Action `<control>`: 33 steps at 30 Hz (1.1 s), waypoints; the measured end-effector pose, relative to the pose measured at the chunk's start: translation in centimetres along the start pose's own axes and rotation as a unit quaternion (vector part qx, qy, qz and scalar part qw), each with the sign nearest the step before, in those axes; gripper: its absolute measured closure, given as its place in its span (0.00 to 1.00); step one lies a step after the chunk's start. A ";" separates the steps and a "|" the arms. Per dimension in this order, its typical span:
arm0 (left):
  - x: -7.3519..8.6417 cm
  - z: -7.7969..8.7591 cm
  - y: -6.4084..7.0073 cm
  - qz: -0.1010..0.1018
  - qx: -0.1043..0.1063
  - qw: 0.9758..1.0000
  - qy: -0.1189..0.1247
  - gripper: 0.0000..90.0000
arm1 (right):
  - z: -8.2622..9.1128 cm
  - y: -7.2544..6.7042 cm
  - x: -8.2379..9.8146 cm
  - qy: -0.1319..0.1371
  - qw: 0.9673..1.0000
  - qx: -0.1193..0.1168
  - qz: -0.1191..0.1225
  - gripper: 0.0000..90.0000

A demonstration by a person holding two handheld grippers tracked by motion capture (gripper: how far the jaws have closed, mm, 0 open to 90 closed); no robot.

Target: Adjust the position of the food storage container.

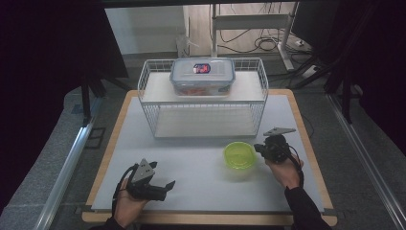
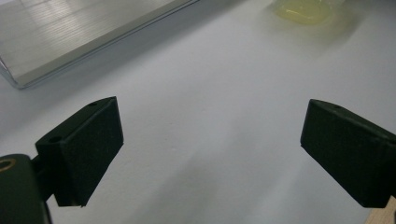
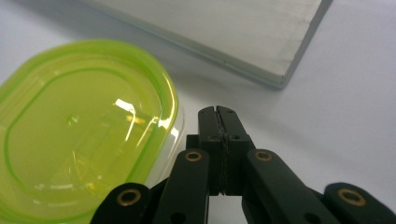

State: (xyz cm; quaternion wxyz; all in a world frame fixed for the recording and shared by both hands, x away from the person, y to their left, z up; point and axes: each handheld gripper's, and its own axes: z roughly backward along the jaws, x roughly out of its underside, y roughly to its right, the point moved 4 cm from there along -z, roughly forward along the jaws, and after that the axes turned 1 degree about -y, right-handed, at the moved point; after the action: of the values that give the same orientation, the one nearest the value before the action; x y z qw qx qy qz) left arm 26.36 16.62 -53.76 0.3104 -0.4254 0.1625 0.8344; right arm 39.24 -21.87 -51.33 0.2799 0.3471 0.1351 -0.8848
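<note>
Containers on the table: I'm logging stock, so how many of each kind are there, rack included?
Green-lidded container: 1
Clear lidded box: 1
White wire rack: 1
Total: 3

High view sits above the near edge of the table, facing forward and down, far enough to take in all four edges plus the wire rack at the far edge; left gripper view rides low over the near-left part, close to the surface, looking across the table toward the green container and the rack's base board. Right gripper view rides near the right edge, very close to the green container, aimed toward the rack's base board; all three views share the green container and the rack's base.
</note>
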 end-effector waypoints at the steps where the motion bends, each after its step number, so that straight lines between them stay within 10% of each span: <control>1: 0.0 0.0 0.0 0.000 0.000 1.000 0.000 0.06 | 0.0 0.0 -0.1 0.003 1.000 -0.001 -0.001 0.99; 33: 0.1 -0.1 0.1 -0.001 0.005 1.000 -0.005 0.06 | -1.1 -5.8 0.1 -0.027 0.997 -0.051 0.054 0.99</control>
State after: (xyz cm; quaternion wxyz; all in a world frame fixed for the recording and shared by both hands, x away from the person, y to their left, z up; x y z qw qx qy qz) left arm 26.33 16.45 -53.89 0.3140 -0.4200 0.1650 0.8354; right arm 36.36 -16.77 -51.89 0.3482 0.3153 0.1534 -0.8694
